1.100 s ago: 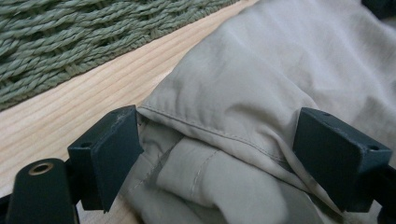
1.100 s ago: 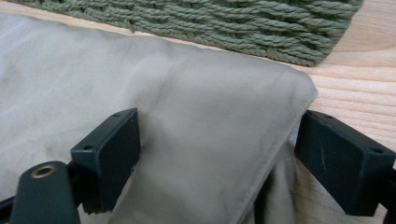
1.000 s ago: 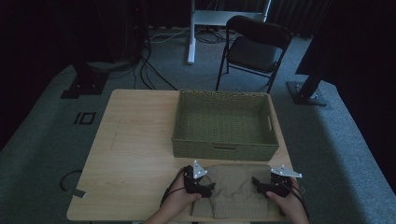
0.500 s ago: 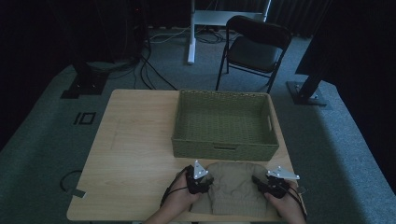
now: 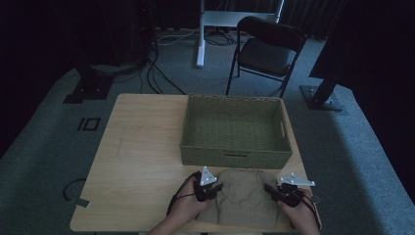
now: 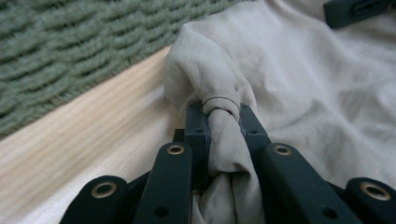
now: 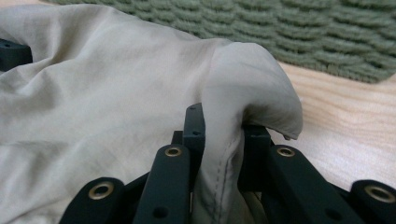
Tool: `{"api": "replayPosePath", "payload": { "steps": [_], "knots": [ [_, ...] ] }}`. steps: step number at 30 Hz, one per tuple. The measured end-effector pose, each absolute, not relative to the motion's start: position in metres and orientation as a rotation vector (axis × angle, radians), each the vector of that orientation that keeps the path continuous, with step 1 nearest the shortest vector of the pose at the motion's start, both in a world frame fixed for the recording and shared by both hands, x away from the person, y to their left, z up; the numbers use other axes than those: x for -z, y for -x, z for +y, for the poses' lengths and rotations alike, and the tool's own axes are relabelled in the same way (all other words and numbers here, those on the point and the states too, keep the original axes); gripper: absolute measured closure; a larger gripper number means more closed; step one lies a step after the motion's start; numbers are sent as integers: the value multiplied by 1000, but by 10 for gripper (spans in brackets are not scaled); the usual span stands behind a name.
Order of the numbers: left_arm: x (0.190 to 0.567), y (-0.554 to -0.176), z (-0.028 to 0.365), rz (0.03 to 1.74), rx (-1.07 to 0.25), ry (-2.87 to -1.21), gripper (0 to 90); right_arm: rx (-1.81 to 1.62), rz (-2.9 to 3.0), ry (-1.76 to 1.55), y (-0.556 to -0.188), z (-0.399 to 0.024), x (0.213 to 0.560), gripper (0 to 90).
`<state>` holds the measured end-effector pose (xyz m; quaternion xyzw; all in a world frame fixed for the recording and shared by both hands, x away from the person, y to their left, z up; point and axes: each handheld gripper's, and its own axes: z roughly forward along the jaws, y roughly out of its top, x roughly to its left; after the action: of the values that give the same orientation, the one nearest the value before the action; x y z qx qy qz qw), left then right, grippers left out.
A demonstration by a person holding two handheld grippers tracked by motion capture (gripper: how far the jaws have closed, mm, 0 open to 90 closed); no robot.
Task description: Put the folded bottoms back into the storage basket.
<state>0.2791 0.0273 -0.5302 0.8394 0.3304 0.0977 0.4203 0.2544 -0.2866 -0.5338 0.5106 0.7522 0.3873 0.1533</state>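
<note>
Beige cloth (image 5: 243, 198) lies on wooden table (image 5: 142, 156) at near edge, just in front of green woven basket (image 5: 235, 129). Left gripper (image 6: 223, 122) jaws just closed, clamped on bunched fold at cloth's left edge. Right gripper (image 7: 223, 126) jaws just closed too, pinching hemmed fold at cloth's right edge. Both hands low on table, cloth spread between them.

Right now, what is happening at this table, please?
A person holds a two-jaw gripper in each hand. The left gripper and the right gripper have just been closing, and each now pinches a bunched edge of the beige fabric cloth. It lies on the light wooden table, just in front of the green woven basket.
</note>
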Motion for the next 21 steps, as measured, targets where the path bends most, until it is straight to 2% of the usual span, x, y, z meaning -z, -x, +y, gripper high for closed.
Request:
{"api": "replayPosePath", "payload": {
  "steps": [21],
  "knots": [
    [456,-290,44,767,-331,-2004,801,-1303,2059,-1319,-261,-282,461,776]
  ]
}}
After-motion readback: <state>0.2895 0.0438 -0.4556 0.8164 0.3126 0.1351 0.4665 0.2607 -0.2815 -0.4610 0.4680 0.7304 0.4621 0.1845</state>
